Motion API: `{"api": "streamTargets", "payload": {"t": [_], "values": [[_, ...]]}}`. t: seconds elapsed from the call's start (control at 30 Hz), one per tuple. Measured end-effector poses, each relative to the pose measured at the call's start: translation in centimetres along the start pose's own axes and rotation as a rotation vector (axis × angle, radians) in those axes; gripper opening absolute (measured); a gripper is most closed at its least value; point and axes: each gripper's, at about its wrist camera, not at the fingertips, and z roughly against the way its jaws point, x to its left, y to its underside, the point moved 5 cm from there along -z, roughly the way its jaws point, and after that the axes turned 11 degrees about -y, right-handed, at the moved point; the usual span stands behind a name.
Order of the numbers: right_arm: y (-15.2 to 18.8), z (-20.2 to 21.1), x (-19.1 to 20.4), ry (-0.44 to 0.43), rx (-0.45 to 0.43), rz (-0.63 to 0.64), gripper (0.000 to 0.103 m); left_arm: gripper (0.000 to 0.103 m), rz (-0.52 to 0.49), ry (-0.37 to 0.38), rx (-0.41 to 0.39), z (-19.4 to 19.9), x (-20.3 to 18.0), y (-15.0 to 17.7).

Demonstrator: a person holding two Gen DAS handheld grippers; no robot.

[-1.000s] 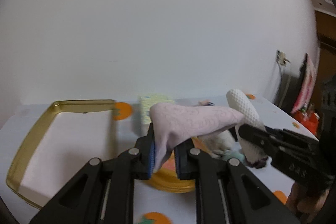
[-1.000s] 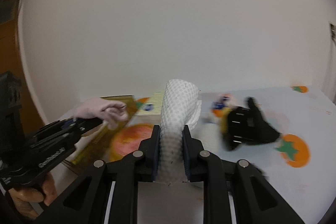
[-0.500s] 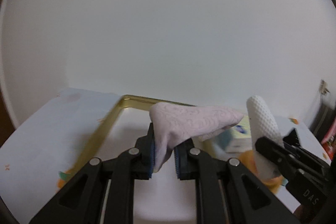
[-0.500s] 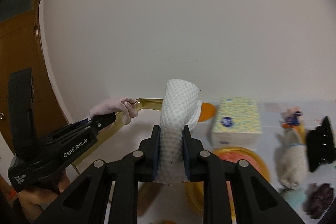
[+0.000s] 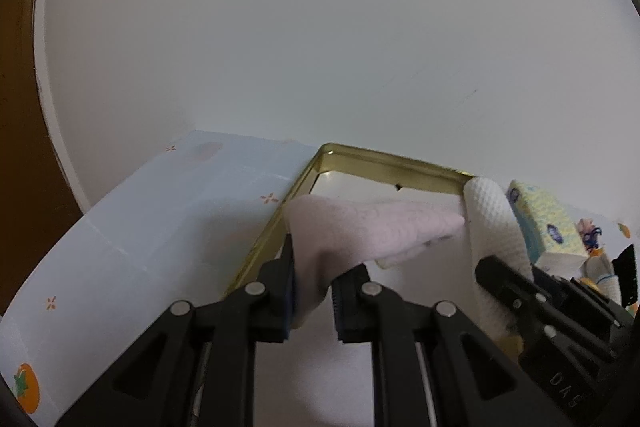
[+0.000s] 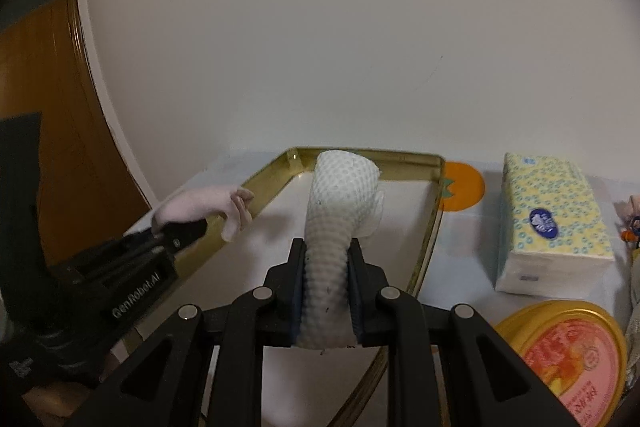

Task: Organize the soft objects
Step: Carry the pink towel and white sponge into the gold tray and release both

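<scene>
The left claw (image 5: 312, 291) is clenched on a pale pink sock (image 5: 372, 227), whose free end juts forward and toward the right of the left wrist frame, its long axis running nearly level across the near corner of the gold-rimmed tray (image 5: 384, 167). The right claw (image 6: 326, 291) grips a white foam-mesh sleeve (image 6: 340, 195) that stands almost upright between its fingers, its open top at frame centre, over the tray's pale floor.

In the right wrist view the tray (image 6: 434, 211) lies directly ahead and below the sleeve, while the sock (image 6: 200, 205) sits at middle left, hanging just over the tray's left rim. So both soft things are held in the air above or beside the tray, and neither rests in it yet.

The sleeve looks the better placed for a drop: it is further inside the rim, whereas the sock crosses the edge and would probably need carrying inward first.

On the tabletop (image 6: 468, 259), right of the tray, stand a yellow tissue pack (image 6: 552, 223) and a round yellow tin (image 6: 568, 355).
</scene>
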Motion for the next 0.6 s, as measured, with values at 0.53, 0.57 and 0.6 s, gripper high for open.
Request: {"api": "streamTargets", "payload": {"t": [0.53,0.57,0.6], "values": [[-0.6,-1.2,0.7,-0.041,-0.101,0.038,0.073,0.068,0.022,-0.092,-0.041,1.2,0.2,0.6],[-0.7,-0.8,0.8,-0.019,-0.118,0.058,0.073,0.077,0.024,-0.106,-0.073,1.8,0.2,0.6],[-0.7,-0.3,0.9,0.003,-0.134,0.075,0.073,0.083,0.021,-0.115,-0.090,2.0,0.1,0.6]]}}
